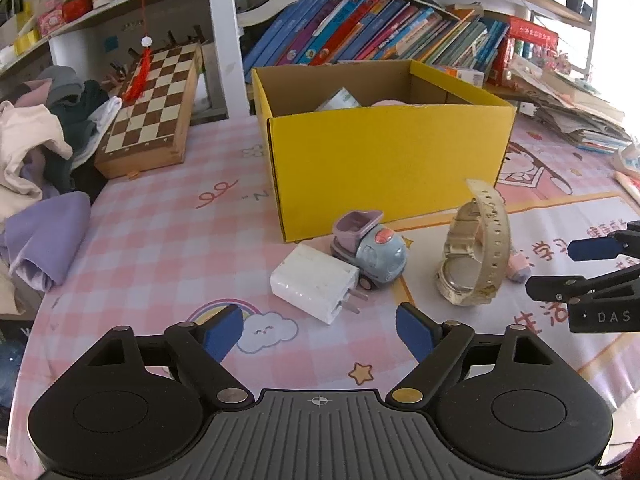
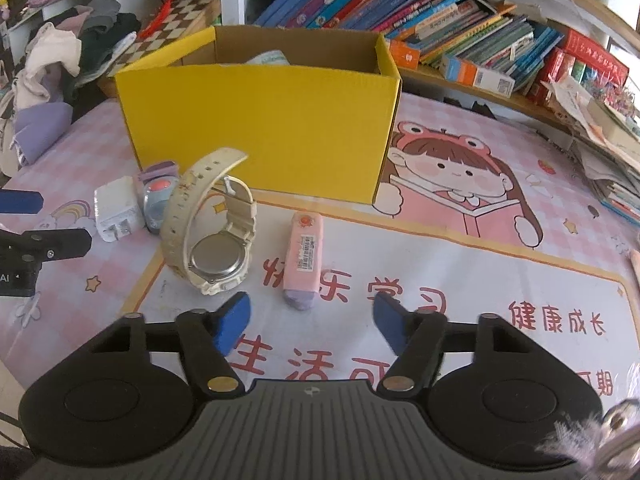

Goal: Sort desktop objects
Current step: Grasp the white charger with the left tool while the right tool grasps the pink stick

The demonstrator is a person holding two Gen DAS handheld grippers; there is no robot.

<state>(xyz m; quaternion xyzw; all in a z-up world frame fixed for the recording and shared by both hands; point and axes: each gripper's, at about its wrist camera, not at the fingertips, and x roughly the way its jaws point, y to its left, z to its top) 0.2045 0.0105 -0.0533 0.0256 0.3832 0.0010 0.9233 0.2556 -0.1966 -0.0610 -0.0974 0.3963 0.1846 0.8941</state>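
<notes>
A yellow cardboard box (image 1: 384, 164) stands open on the desk, with a few items inside; it also shows in the right wrist view (image 2: 260, 128). In front of it lie a white charger (image 1: 314, 282), a small toy truck (image 1: 370, 250), a cream wristwatch (image 1: 474, 256) and a pink eraser (image 2: 304, 252). My left gripper (image 1: 320, 334) is open and empty, just short of the charger. My right gripper (image 2: 310, 322) is open and empty, just short of the eraser, with the watch (image 2: 212, 236) to its left. The charger (image 2: 116, 208) and truck (image 2: 158, 196) show there too.
A chessboard (image 1: 154, 108) and a pile of clothes (image 1: 36, 148) lie at the left. Books (image 1: 372, 32) fill the shelf behind the box. Stacked papers (image 2: 608, 148) sit at the right. A pink cartoon mat (image 2: 460, 208) covers the desk.
</notes>
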